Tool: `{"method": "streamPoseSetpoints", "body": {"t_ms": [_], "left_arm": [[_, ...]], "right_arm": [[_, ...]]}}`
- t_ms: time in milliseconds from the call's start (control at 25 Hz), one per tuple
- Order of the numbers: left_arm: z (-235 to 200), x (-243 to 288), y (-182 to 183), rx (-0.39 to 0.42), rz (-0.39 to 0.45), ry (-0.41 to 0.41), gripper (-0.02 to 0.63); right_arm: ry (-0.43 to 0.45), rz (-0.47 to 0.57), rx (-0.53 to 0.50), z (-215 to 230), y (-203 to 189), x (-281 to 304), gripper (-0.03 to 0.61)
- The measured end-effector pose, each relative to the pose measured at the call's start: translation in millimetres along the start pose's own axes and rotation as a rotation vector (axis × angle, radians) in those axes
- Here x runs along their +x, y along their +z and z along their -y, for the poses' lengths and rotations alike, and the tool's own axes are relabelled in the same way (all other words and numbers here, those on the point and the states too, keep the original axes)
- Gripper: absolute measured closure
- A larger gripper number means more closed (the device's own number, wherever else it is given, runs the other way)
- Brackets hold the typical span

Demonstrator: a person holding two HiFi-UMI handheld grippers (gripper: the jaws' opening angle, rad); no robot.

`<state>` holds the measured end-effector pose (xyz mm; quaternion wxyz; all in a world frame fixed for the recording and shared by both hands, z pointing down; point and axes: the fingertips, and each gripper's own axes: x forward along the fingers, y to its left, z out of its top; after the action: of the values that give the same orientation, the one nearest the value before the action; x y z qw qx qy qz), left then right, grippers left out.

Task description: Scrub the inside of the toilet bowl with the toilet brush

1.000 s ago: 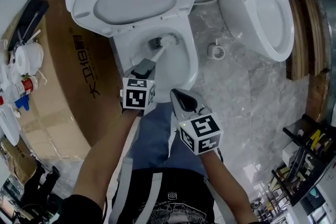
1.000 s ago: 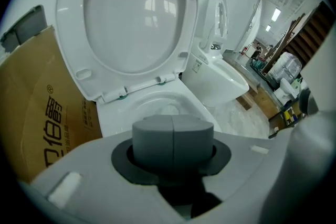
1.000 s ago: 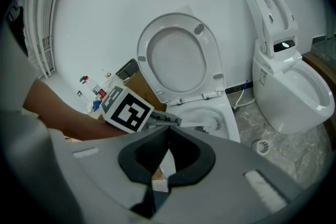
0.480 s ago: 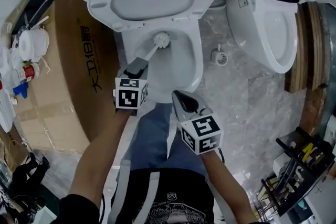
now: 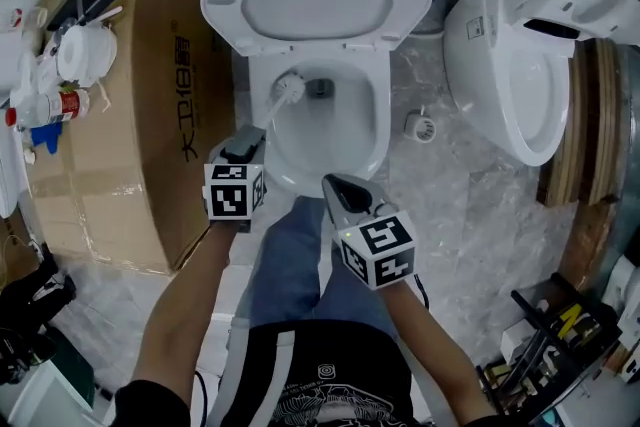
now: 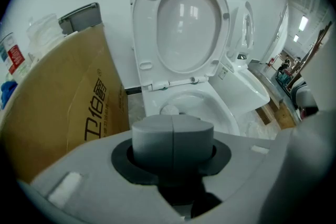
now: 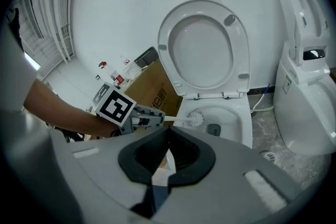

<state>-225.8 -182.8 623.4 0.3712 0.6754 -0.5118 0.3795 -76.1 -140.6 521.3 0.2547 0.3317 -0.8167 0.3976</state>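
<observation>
The white toilet bowl (image 5: 352, 147) stands open with its lid raised. The white brush head (image 5: 288, 87) rests against the bowl's back left wall, just left of the dark drain hole. My left gripper (image 5: 243, 147) hangs over the bowl's front left rim, shut on the toilet brush handle. In the left gripper view the grey handle end (image 6: 173, 136) fills the jaws, and the brush head (image 6: 169, 109) shows beyond it. My right gripper (image 5: 345, 193) sits shut and empty just in front of the bowl. The right gripper view shows its closed jaws with the brush head (image 7: 197, 119) ahead.
A large cardboard box (image 5: 130, 115) stands close on the toilet's left, with bottles and containers (image 5: 60, 75) beyond it. A second white toilet (image 5: 520, 65) is on the right. A floor drain (image 5: 420, 127) lies between the two. A rack (image 5: 560, 345) fills the lower right.
The brush head swept from the right of the drain hole across the bowl's back to its left side. My left gripper moved left with it. The right gripper stayed put.
</observation>
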Motion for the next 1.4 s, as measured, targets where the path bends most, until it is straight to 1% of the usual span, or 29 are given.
{"method": "streamPoseSetpoints", "body": {"t_ms": [200, 440, 760, 880, 1000, 1200, 1400], "left_arm": [[5.7, -12.1, -22.8, -0.046, -0.009, 0.044, 0.463], [24.4, -24.9, -57.7, -0.092, -0.026, 0.070, 0.463], [60.2, -40.3, -102.8, -0.112, -0.066, 0.082, 0.463], [77.7, -43.4, -116.8, -0.123, -0.077, 0.074, 0.463], [92.7, -42.8, -128.6, -0.107, -0.085, 0.061, 0.463], [117.6, -41.9, -131.5, -0.069, -0.088, 0.039, 0.463], [142.6, -26.6, -130.9, -0.042, -0.081, -0.014, 0.463]], "right_arm": [[0.013, -0.023, -0.043, 5.5, -5.5, -12.8, 0.581], [0.035, -0.055, -0.069, 8.5, -27.6, -25.8, 0.581], [0.081, -0.061, -0.106, -3.4, -50.4, -40.4, 0.581], [0.103, -0.064, -0.115, -8.4, -57.4, -42.0, 0.581], [0.123, -0.058, -0.117, -13.9, -62.0, -42.9, 0.581], [0.143, -0.046, -0.113, -19.3, -69.4, -44.5, 0.581], [0.124, -0.047, -0.102, -13.6, -80.4, -50.1, 0.581]]}}
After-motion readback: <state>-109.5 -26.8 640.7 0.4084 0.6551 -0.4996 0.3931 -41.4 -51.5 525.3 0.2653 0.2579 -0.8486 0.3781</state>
